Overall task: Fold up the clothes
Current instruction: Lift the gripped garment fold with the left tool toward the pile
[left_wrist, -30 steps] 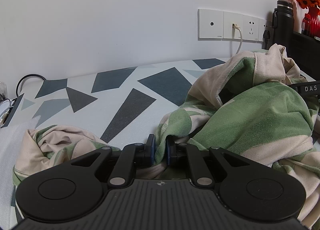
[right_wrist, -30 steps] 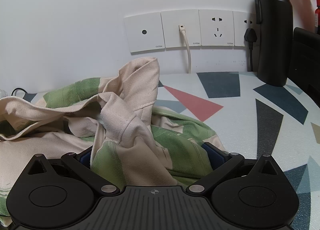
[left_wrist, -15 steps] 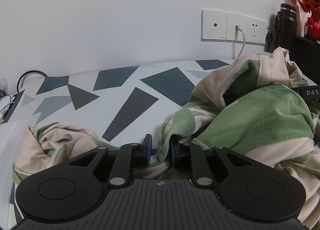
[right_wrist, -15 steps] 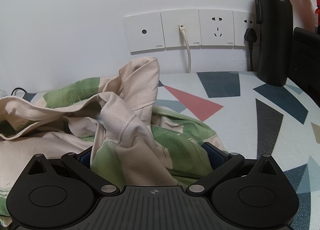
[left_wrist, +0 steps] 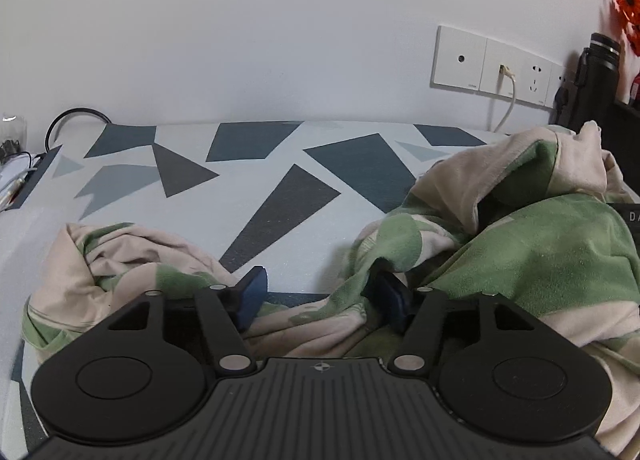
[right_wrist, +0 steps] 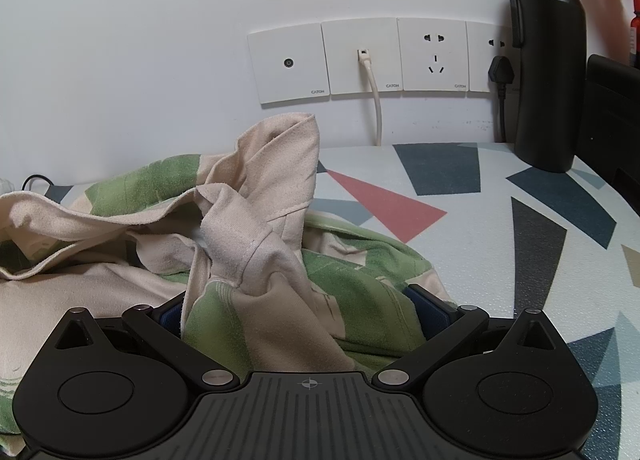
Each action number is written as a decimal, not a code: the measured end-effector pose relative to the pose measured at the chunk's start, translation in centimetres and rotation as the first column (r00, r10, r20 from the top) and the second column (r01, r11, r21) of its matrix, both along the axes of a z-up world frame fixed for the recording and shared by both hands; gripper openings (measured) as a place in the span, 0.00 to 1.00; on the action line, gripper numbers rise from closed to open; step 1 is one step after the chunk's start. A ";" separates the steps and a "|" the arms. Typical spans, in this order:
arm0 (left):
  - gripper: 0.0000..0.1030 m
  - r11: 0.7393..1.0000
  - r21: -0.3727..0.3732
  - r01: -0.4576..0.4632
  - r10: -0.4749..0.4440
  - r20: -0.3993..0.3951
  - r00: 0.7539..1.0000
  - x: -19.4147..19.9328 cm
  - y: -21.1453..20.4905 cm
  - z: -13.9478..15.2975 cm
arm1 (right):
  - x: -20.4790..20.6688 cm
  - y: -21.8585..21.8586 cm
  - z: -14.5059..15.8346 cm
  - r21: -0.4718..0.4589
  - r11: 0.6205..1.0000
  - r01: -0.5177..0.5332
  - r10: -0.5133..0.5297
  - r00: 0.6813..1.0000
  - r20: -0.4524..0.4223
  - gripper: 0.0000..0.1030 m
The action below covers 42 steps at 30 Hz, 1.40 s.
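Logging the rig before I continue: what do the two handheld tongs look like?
Both match: the left tongs and right tongs have matte black ribbed bodies, two round discs, silver pivot pins, a small crosshair mark, and blue pads. No cables or sleeves visible.

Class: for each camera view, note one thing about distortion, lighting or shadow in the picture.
Left wrist view: fisheye bends the socket plates near the edge, corners go dark, and the shirt casts a soft shadow. Right wrist view: even indoor light, faint sheen on the flask, sharp throughout.
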<state>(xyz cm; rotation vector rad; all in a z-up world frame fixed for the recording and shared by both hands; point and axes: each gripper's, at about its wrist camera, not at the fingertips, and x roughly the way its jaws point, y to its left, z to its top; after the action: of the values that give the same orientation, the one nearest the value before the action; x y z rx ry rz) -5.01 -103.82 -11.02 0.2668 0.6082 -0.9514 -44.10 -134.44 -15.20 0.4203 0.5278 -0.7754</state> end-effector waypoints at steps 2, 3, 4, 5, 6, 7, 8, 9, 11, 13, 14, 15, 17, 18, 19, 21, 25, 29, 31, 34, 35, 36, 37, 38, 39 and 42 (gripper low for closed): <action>0.62 1.000 0.005 -0.001 0.001 0.005 1.000 -0.1 -0.1 0.0 | 0.0 0.0 0.0 0.001 1.000 0.000 0.000 1.000 0.001 0.99; 0.62 1.000 0.005 -0.002 0.002 0.006 1.000 -0.1 -0.1 0.0 | 0.0 0.0 0.0 0.001 1.000 0.000 0.000 1.000 0.000 0.99; 0.62 1.000 0.006 -0.003 0.003 0.006 1.000 -0.1 -0.1 0.0 | 0.0 0.0 0.0 0.001 1.000 0.000 0.000 1.000 0.001 0.99; 0.63 1.000 0.007 -0.005 0.005 0.006 1.000 -0.1 -0.1 0.0 | 0.0 0.0 0.0 0.001 1.000 0.000 0.000 1.000 0.001 0.99; 0.63 1.000 0.005 -0.005 0.005 0.004 1.000 -0.1 -0.1 0.0 | 0.0 0.0 0.0 0.002 1.000 0.000 0.000 1.000 0.000 0.99; 0.63 1.000 0.004 -0.005 0.005 0.001 1.000 -0.1 -0.1 0.0 | 0.0 0.0 0.0 0.002 1.000 -0.001 0.001 1.000 0.000 0.99; 0.63 1.000 0.000 -0.003 0.003 -0.003 1.000 0.0 -0.1 0.0 | 0.0 0.0 0.0 0.002 1.000 0.000 0.000 1.000 0.000 0.99; 0.63 1.000 -0.004 -0.001 0.001 -0.008 1.000 0.1 -0.1 0.0 | 0.0 0.0 0.0 0.002 1.000 0.000 0.000 1.000 0.000 0.99; 0.63 1.000 0.002 0.018 -0.018 0.001 1.000 0.0 -0.1 0.1 | -0.1 0.0 0.0 0.004 1.000 -0.002 0.002 1.000 0.004 0.99; 0.63 0.998 0.022 0.051 -0.052 0.037 0.998 -0.1 -0.2 0.3 | -0.3 0.0 0.0 0.006 1.000 -0.006 0.006 1.000 0.010 0.99; 0.63 0.997 0.034 0.066 -0.068 0.056 0.996 -0.2 -0.3 0.5 | -0.4 0.0 0.1 0.004 1.000 -0.012 0.012 1.000 0.014 0.99; 0.62 0.996 0.049 0.080 -0.083 0.078 0.993 -0.3 -0.5 0.7 | -0.6 0.0 0.2 0.003 1.000 -0.018 0.018 1.000 0.017 0.99; 0.55 0.990 0.087 0.115 -0.126 0.128 0.984 -0.8 -0.9 1.2 | -0.9 -0.1 0.3 0.004 1.000 -0.026 0.026 0.999 0.029 0.99; 0.43 0.985 0.107 0.135 -0.150 0.152 0.977 -1.1 -1.2 1.4 | -1.1 -0.2 0.5 0.001 1.000 -0.022 0.022 0.999 0.037 0.99; 0.34 0.979 0.126 0.157 -0.178 0.175 0.968 -1.5 -1.5 1.8 | -1.3 -0.2 0.6 -0.001 1.000 -0.018 0.018 0.999 0.045 0.99; 0.14 0.969 0.160 0.187 -0.219 0.218 0.951 -2.4 -2.1 2.2 | -1.8 -0.3 0.9 -0.011 1.000 -0.005 0.005 0.998 0.058 0.99; 0.08 0.980 0.108 0.170 -0.193 0.257 0.947 -3.0 -2.0 3.0 | -2.3 -0.5 1.1 -0.012 1.000 -0.003 0.003 0.997 0.077 0.99; 0.06 0.995 -0.063 0.081 -0.064 0.233 0.970 -1.3 0.4 5.1 | -3.2 -0.3 2.1 -0.022 1.000 0.006 -0.003 0.991 0.137 0.99; 0.06 0.989 -0.142 0.031 0.004 0.239 0.971 -0.3 1.8 6.4 | -4.2 -0.4 2.8 -0.013 1.000 0.017 -0.014 0.976 0.216 0.99; 0.06 0.978 -0.206 -0.018 0.067 0.236 0.970 1.1 3.4 7.9 | -6.0 -1.0 3.4 0.009 0.999 0.051 -0.051 0.945 0.324 0.99; 0.05 0.975 -0.220 -0.034 0.086 0.232 0.969 1.6 3.8 8.4 | -6.4 -1.2 3.5 0.016 0.998 0.066 -0.067 0.935 0.348 0.99; 0.05 0.972 -0.231 -0.046 0.098 0.222 0.970 2.1 4.2 8.7 | -6.7 -1.5 3.4 0.020 0.997 0.081 -0.083 0.935 0.345 0.99; 0.05 0.969 -0.239 -0.057 0.109 0.212 0.971 2.4 4.5 8.8 | -6.7 -1.7 3.1 0.024 0.995 0.094 -0.097 0.942 0.322 0.99; 0.05 0.968 -0.241 -0.070 0.122 0.205 0.971 2.7 4.6 8.7 | -6.4 -1.9 2.8 0.027 0.994 0.102 -0.106 0.953 0.285 0.99; 0.05 0.970 -0.231 -0.080 0.129 0.204 0.970 2.9 4.5 8.4 | -6.1 -2.1 2.5 0.029 0.994 0.110 -0.114 0.962 0.247 0.99; 0.04 0.975 -0.203 -0.092 0.134 0.204 0.970 3.1 4.3 7.2 | -4.9 -2.0 1.6 0.029 0.998 0.063 -0.067 0.982 0.174 0.90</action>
<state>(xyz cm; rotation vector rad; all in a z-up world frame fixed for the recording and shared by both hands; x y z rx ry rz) -1.92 -99.54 -3.79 0.1584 0.3249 -0.8499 -49.00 -136.44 -13.61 0.5241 0.3606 -0.7876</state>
